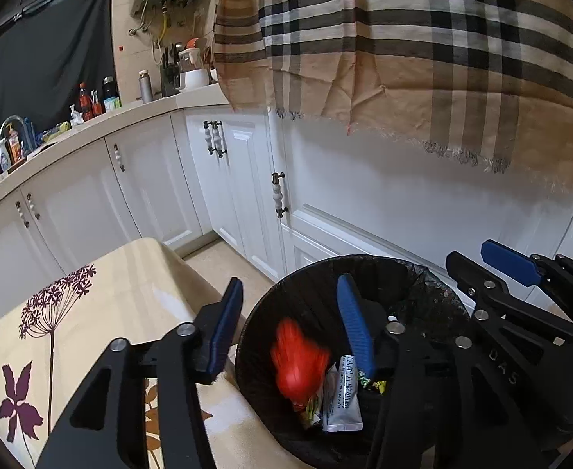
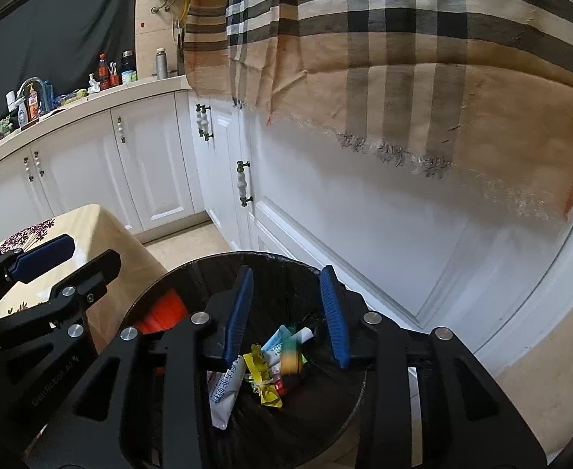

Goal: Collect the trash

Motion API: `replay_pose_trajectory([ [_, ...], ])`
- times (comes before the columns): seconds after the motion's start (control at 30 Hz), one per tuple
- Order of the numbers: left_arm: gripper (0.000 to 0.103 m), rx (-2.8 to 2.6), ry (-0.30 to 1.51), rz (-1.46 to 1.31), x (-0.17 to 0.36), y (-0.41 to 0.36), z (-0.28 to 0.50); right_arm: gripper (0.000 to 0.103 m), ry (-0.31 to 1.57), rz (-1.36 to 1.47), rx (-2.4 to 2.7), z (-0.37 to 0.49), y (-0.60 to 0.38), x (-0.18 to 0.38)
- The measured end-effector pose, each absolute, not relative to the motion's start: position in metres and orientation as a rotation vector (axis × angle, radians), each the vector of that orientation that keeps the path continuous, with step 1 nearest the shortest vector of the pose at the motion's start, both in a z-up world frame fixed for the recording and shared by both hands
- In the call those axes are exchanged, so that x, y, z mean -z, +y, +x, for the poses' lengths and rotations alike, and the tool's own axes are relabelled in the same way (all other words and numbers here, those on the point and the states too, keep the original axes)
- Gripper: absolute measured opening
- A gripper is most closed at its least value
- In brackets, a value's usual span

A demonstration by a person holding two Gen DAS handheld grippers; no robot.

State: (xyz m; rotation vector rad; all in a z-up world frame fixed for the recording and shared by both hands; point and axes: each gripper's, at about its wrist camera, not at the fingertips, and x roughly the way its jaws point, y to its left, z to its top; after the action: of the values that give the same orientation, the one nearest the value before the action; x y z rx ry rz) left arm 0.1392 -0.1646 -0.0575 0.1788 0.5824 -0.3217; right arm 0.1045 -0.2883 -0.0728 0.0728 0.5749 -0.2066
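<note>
Two grippers hang over one black-lined trash bin [image 1: 423,285], which serves as the landmark and stands on the floor against the white cabinet doors [image 1: 243,179]. Left gripper [image 1: 292,324]: jaws apart, nothing between the pads; its left finger sits outside the bin rim, above the floral-cloth bench [image 1: 91,312], its right finger over the bin mouth. A blurred red object [image 1: 298,359] shows inside the bin, beside a white tube [image 1: 341,398] lying among wrappers. Right gripper [image 2: 288,308]: jaws apart and clear of any object, both fingers over the bin mouth. Below them, inside the bin, a blurred yellow-green item [image 2: 292,355] shows over yellow wrappers [image 2: 263,375] and the white tube. A plaid cloth [image 2: 403,58] hangs above the bin, in front of the cabinets.
</note>
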Motion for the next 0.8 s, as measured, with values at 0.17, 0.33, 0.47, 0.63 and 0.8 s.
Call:
replay_pose_trajectory([
  [0.17,0.059,0.316,0.572,0.175,0.053,-0.16,0.134,0.04,0.57,0.065,0.214,0.097,-0.287,0.068],
  [0.33,0.065,0.3,0.565,0.162,0.047,-0.15,0.125,0.047,0.558,0.063,0.217,0.088,-0.28,0.06],
  [0.47,0.07,0.28,0.568,0.136,0.041,-0.135,0.116,0.058,0.546,0.05,0.217,0.079,-0.27,0.052],
  [0.63,0.073,0.245,0.558,0.099,0.031,-0.109,0.097,0.06,0.545,0.042,0.205,0.063,-0.255,0.044],
  [0.8,0.075,0.221,0.548,0.081,0.023,-0.089,0.076,0.063,0.535,0.029,0.192,0.044,-0.241,0.036],
])
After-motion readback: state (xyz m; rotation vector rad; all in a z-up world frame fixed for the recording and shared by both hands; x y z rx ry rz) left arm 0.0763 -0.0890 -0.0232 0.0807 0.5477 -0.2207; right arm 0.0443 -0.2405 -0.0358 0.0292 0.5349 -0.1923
